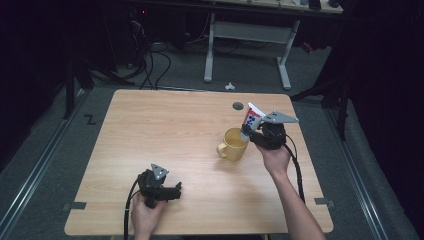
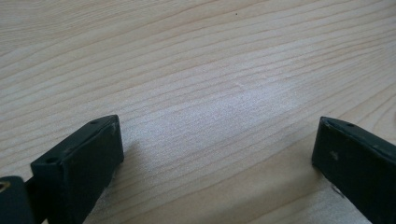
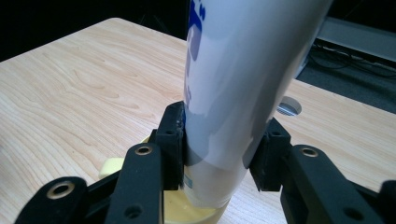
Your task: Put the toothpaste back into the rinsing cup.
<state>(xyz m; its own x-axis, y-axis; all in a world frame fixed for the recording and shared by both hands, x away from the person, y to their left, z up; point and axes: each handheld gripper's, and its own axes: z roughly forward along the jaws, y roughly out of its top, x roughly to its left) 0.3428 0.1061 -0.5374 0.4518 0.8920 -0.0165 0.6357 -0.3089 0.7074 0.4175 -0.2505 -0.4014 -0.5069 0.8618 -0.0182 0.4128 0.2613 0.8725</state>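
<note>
High view: my right gripper point(image 1: 248, 134) clamps the white-and-blue tube point(image 1: 251, 120) over the yellow mug point(image 1: 233, 144); lower next. Left gripper point(image 1: 175, 190) idles, jaws wide, nothing in them.

Two black grippers: left gripper point(image 1: 176, 190) and right gripper point(image 1: 248, 134), each topped by a grey three-cornered plate and trailing a black cable. Blocky black jaws, brass-ringed screw holes. Forearms bare, no sleeves.

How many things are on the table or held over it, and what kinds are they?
Yellow mug: 1
White tube: 1, clamped in the right gripper above the mug
Total: 2
</note>
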